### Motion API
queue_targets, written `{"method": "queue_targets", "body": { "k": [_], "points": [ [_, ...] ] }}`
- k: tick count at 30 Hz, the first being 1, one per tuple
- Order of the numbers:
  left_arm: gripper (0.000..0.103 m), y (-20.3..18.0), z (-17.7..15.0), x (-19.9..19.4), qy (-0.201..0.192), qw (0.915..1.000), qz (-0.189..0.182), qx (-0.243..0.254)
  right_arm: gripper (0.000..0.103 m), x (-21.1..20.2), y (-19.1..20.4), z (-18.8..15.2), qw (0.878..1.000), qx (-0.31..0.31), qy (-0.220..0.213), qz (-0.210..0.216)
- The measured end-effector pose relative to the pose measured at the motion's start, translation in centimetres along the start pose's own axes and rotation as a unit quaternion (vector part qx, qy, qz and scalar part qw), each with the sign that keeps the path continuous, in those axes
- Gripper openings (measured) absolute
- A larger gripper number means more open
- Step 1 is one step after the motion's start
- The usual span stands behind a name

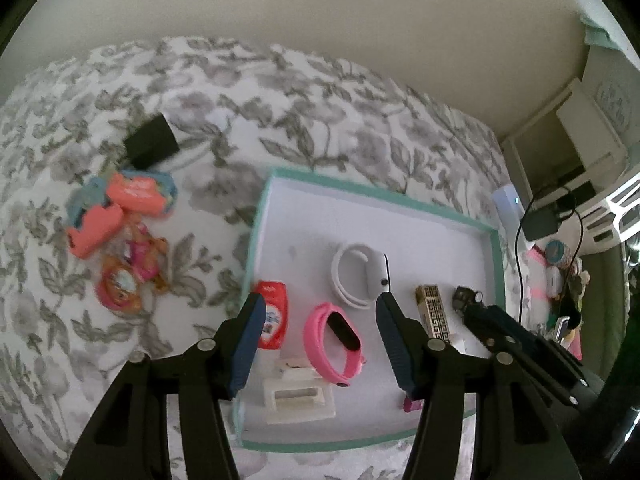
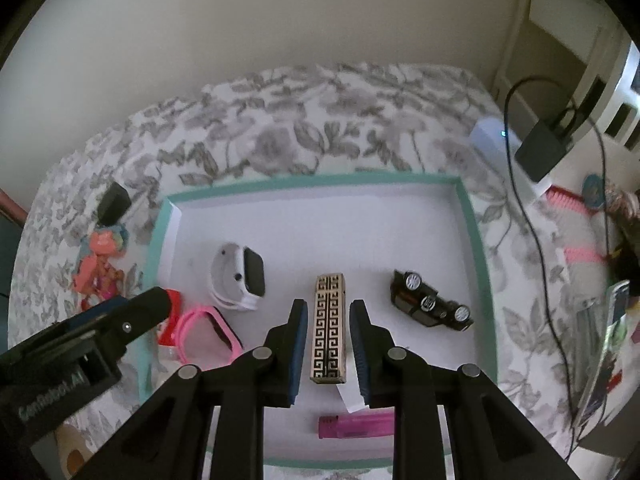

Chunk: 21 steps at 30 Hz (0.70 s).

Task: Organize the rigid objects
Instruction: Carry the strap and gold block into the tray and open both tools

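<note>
Left wrist view
- Tray: teal-rimmed tray (image 1: pixel 360 192) with a white floor, lying on a floral bedspread (image 1: pixel 280 92).
- Sorted contents: white smartwatch (image 1: pixel 360 276), pink fitness band (image 1: pixel 334 344), red bottle (image 1: pixel 272 320), gold key-pattern case (image 1: pixel 434 312), black toy car (image 1: pixel 464 298), white plastic holder (image 1: pixel 298 398).
- Unsorted stock: coral-coloured pieces (image 1: pixel 120 216) and a black box (image 1: pixel 151 142), on the bedspread well apart from the tray.
- Left gripper (image 1: pixel 320 304): jaws wide apart and holding nothing, hanging over the pink fitness band without touching it.

Right wrist view
- Right gripper (image 2: pixel 329 310): jaws narrowly parted on either side of the gold key-pattern case (image 2: pixel 330 328), with a gap showing on both sides; nothing gripped.
- Case position: flat on the tray floor, between the smartwatch (image 2: pixel 240 280) and the toy car (image 2: pixel 432 304).
- Near edge: pink lighter (image 2: pixel 352 426), partly hidden by the fingers.

Assessment
- Step in hand: the case appears set down, both tongs free.
- Next move: probably a reach to the loose pile on the bedspread, with the jaws kept wide enough for a coral piece.
</note>
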<state>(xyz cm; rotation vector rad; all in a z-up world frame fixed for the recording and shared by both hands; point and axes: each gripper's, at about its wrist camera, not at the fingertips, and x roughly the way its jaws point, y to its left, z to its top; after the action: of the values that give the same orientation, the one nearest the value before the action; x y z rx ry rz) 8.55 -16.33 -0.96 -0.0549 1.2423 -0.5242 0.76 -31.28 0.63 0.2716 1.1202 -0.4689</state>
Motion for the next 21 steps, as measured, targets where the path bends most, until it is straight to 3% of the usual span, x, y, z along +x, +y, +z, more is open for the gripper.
{"method": "queue_targets", "body": {
  "k": [4, 7, 10, 12, 14, 21],
  "points": [
    [0.069, 0.6, 0.4, -1.3, -0.020, 0.9996, 0.017, -0.006, 0.025, -1.8, 0.4, 0.4, 1.000, -0.005, -0.025, -0.003],
    [0.070, 1.1, 0.6, -2.2, -0.034, 0.9987, 0.036, -0.004, 0.028, -2.6, 0.5, 0.6, 0.999, -0.006, -0.037, -0.007],
    [0.080, 1.7, 0.6, -2.7, -0.044, 0.9973, 0.058, -0.004, 0.048, -2.8, 0.2, 0.6, 0.999, 0.000, -0.042, -0.010],
    [0.081, 2.1, 0.7, -2.9, -0.052, 0.9960, 0.072, -0.007, 0.054, -2.7, 0.0, 0.6, 0.999, 0.005, -0.043, -0.010],
    [0.087, 2.6, 0.7, -3.0, -0.056, 0.9950, 0.082, -0.011, 0.069, -2.6, -0.3, 0.6, 0.999, 0.009, -0.044, -0.011],
    [0.090, 4.1, 0.8, -3.2, -0.055, 0.9944, 0.086, -0.029, 0.091, -2.6, -0.7, 0.5, 0.998, 0.017, -0.056, -0.014]
  ]
}}
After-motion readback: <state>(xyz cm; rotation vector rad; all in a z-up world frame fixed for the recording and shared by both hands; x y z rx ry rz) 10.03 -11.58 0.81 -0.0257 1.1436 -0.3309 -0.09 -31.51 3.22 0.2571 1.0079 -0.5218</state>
